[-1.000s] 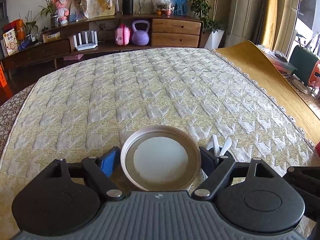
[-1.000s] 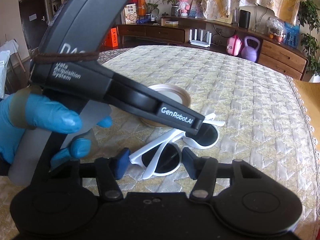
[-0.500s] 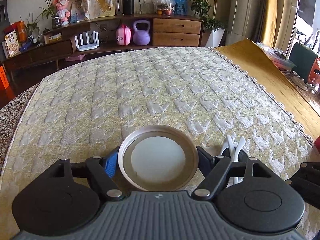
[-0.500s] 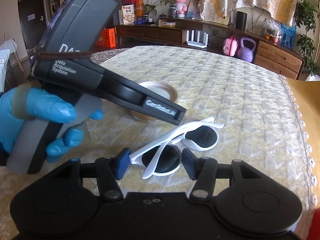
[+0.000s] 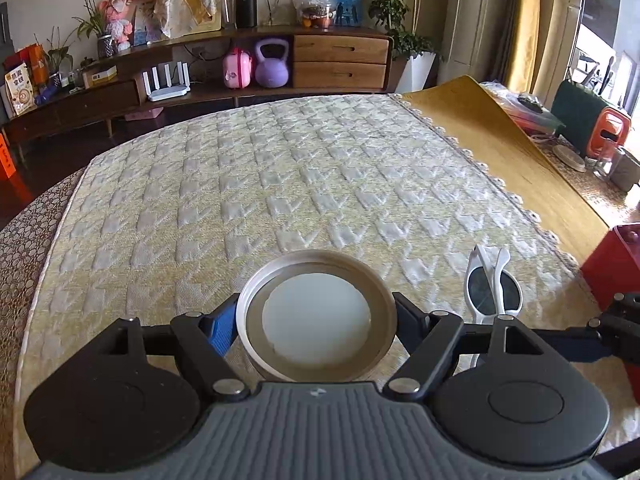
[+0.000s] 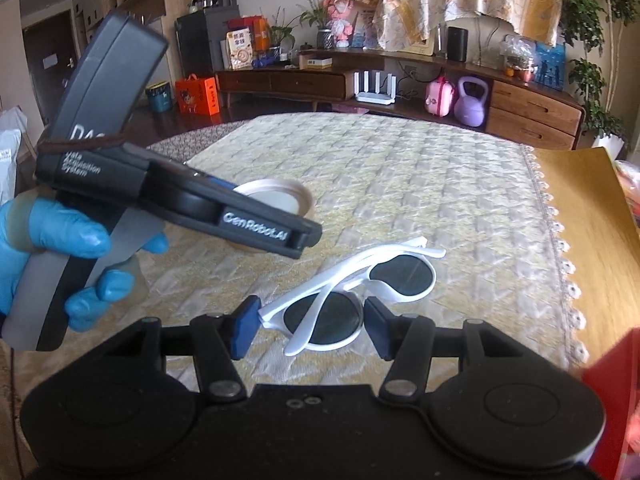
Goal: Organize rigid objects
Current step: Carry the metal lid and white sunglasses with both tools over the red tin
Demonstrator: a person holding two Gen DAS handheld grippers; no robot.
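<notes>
A round metal lid with a white inner disc sits between the fingers of my left gripper, which is shut on it and holds it just above the quilted table cover. The lid also shows in the right wrist view, behind the left gripper's body. White sunglasses with dark lenses lie folded on the cover. My right gripper is open around their near lens, fingers on either side, not pressing. The sunglasses show at the right of the left wrist view.
A red box stands at the table's right edge, also visible in the right wrist view. A yellow mat covers the table's right side. A gloved hand holds the left gripper. A sideboard with clutter stands beyond the table.
My left gripper has carried the lid to the left, away from the sunglasses. My right gripper has stayed around the sunglasses' near lens.
</notes>
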